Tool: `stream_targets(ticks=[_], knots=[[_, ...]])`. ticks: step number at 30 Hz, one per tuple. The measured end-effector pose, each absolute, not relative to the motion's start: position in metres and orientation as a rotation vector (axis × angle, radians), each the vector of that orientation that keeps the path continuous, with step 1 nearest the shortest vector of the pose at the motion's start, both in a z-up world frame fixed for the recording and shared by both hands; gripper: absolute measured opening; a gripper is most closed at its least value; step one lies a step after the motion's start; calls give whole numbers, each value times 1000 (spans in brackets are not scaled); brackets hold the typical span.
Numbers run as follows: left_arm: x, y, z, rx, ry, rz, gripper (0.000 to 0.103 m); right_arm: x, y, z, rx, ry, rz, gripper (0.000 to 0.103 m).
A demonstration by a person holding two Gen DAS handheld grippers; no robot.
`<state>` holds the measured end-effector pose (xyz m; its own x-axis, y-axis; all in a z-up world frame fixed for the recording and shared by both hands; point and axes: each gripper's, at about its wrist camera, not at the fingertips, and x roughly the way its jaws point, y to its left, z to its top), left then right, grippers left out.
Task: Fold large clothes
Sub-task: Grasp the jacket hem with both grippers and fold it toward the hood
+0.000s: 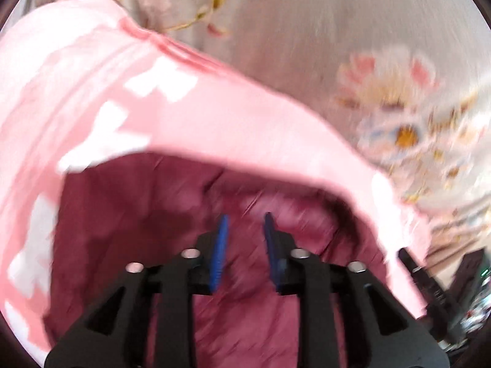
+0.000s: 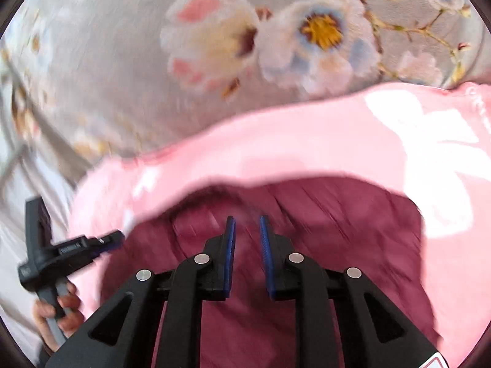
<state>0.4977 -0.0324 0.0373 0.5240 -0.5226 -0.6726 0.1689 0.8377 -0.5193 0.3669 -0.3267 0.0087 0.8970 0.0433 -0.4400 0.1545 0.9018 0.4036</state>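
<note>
A large pink garment [image 1: 214, 116] lies on a floral bedspread, and its shaded inner side looks dark maroon [image 1: 245, 306]. It also shows in the right wrist view [image 2: 307, 147]. My left gripper [image 1: 245, 217] hovers over the maroon area with its blue pads [image 1: 219, 251] apart and nothing between them. My right gripper [image 2: 247, 219] is likewise over the maroon area [image 2: 245, 322], with its pads [image 2: 230, 254] apart and empty. The left gripper shows at the lower left of the right wrist view [image 2: 119, 236], held by a hand. Both views are motion-blurred.
The grey bedspread with pink and blue flowers [image 2: 322, 30] spreads beyond the garment, and it also shows in the left wrist view [image 1: 399, 107]. The other gripper's black body [image 1: 429, 285] sits at the lower right of the left wrist view.
</note>
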Motion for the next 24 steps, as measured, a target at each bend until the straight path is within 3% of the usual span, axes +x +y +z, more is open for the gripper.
stream_targets(ticks=[3,5,8,11,13,24], knots=[[538,-41,26,-633,995,-454,64,412,-339,9,624,473,-21,19],[558,-43,3,-780,1074,-448,64,438,-353,-7,814,493,17,20],[573,-58,-35,-839,1213,-434,53,460,-355,-25,887,556,37,20],[569,-75,-44,-542,1267,-418,31,470,-341,-35,657,694,-48,17],[565,-82,-42,-395,1247,-418,21,468,-337,-42,485,737,-127,3],[524,-118,-48,47,930,-423,21,461,-314,-64,139,648,-148,0]])
